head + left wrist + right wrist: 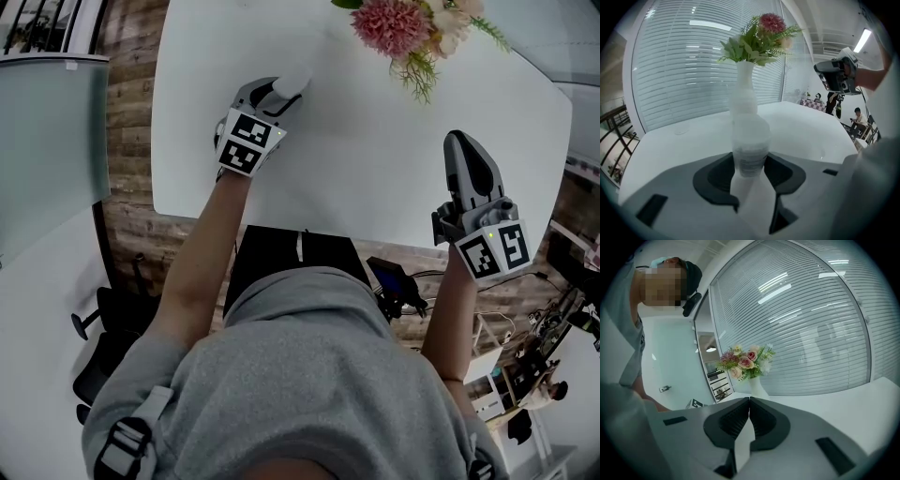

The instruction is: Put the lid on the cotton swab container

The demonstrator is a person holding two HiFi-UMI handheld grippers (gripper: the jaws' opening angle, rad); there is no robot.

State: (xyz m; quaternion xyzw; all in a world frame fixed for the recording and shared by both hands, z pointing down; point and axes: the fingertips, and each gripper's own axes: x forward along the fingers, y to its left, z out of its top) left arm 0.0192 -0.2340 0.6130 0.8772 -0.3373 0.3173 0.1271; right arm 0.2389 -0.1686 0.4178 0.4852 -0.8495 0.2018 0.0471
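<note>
Jaws of the left gripper (750, 176) press on both sides of a clear, labelled cotton swab container (751, 140), held upright between the dark pads low over the white table (811, 136). I cannot tell whether its base touches the table. Its top blends into the white vase of flowers (745, 89) behind it. The right gripper (749, 414) has its jaws together on nothing and hangs well apart, near the table's front edge. A faint round outline on the table (680, 131) may be the lid, but it is too faint to say.

The step in hand looks like setting the container flat. The squeeze should be light, since thin plastic probably flexes out of round. The container should stand upright and clear of the vase, so the free gripper can bring the lid down level.
</note>
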